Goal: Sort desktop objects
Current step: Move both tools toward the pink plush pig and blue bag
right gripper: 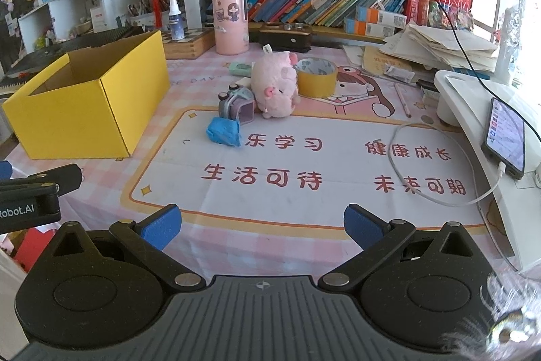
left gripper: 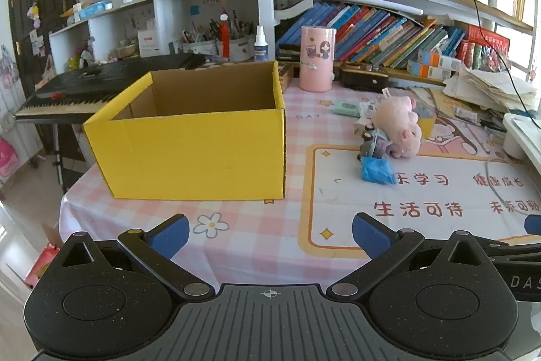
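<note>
- Yellow cardboard fills the middle left of the left wrist view: an open-topped yellow box (left gripper: 189, 151) stands on the pink checked tablecloth (left gripper: 257, 225), and its brown inside shows no contents from this angle.
- At centre right of that view a small cluster lies on the printed desk mat (left gripper: 422, 192): a pink plush pig (left gripper: 400, 124), a small purple toy camera (left gripper: 373, 146) just left of it and touching it, and a crumpled blue lump (left gripper: 377, 171) just below the camera.
- A pale green packet (left gripper: 346, 109) lies above and left of the pig; a pink cylinder cup (left gripper: 317, 58) stands upright behind the box's right corner, near the bookshelf.
- At the bottom of the frame the left gripper (left gripper: 270, 237) hangs over bare cloth, its blue pads (left gripper: 170, 234) spread wide with nothing between them.
- In the right wrist view the yellow box (right gripper: 88, 104) sits at middle left, well apart from the cluster in the centre.
- There the plush pig (right gripper: 275, 87) leans against a yellow tape roll (right gripper: 317, 77) on its right; the toy camera (right gripper: 236, 105) touches its left side and the blue lump (right gripper: 224, 131) lies just below.
- A phone (right gripper: 505, 137) on a white cable rests on a white stand at the right edge.
- The right gripper (right gripper: 262, 225) hovers low in the frame over the mat's lower border, its jaws fully apart and empty.
</note>
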A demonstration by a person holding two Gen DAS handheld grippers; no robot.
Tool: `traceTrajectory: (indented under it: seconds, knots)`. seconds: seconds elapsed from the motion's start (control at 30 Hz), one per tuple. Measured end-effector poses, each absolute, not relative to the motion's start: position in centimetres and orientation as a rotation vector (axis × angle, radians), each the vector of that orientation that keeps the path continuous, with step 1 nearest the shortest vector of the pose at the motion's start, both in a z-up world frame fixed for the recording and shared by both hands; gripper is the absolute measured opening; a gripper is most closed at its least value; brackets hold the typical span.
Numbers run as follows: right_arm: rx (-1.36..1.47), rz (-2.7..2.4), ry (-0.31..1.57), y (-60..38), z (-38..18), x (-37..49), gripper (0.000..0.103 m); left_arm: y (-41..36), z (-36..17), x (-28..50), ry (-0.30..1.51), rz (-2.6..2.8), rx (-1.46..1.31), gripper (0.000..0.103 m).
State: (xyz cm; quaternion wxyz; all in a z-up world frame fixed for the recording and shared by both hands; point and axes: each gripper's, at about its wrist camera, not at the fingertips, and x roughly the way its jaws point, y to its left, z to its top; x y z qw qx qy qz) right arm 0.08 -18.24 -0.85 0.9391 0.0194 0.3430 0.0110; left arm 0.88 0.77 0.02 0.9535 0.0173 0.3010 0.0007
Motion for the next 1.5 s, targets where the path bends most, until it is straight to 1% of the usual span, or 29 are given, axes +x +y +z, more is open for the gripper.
traceTrajectory:
  seconds: [0.43,1.0,1.5]
  knots:
    - [0.029,0.027,0.693,-18.0,-0.8,-0.1,0.103,1.0,-0.1,0.7,0.613,-0.001,0.031,0.103]
    - [0.012,0.032,0.630,-17.8,-0.2,-0.5,0.103,0.8,0.3,0.5,0.599,0.003,0.044,0.103]
    - [0.055,0.061,0.634,-18.1,-0.2,-0.9,0.103,0.7,0.7,0.1,0.573,-0.022,0.037,0.103]
